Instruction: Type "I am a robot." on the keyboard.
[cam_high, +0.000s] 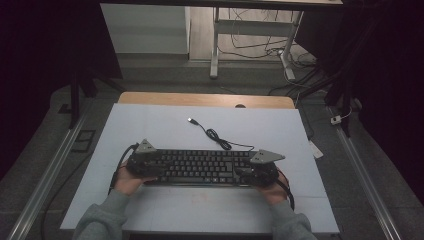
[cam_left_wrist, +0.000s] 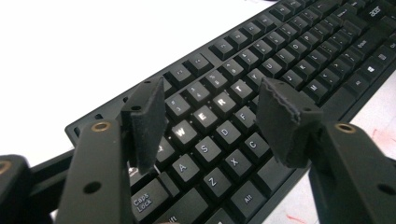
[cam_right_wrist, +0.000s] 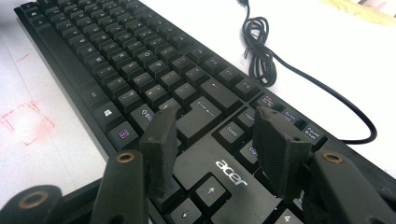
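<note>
- Black keyboard (cam_high: 202, 167) flat on the white tabletop (cam_high: 150, 125), near the front edge, long side running left to right.
- Thin black cable (cam_high: 220, 139) curling away from the back of the keyboard, plug end (cam_high: 191, 120) lying bare on the tabletop.
- Left tool (cam_left_wrist: 210, 121) over the left end of the keyboard, jaws wide apart, nothing pinched; letter keys W, E, R, A, S, D clear to read between them in the left gripper view.
- Right tool (cam_right_wrist: 217, 154) over the right end, jaws wide apart too, gripping nothing; "acer" name and arrow keys plain in the right gripper view.
- Faint red marks (cam_right_wrist: 25, 122) on the tabletop beside the keyboard in the right gripper view.
- Both hands and grey sleeves (cam_high: 100, 220) in the high view.
</note>
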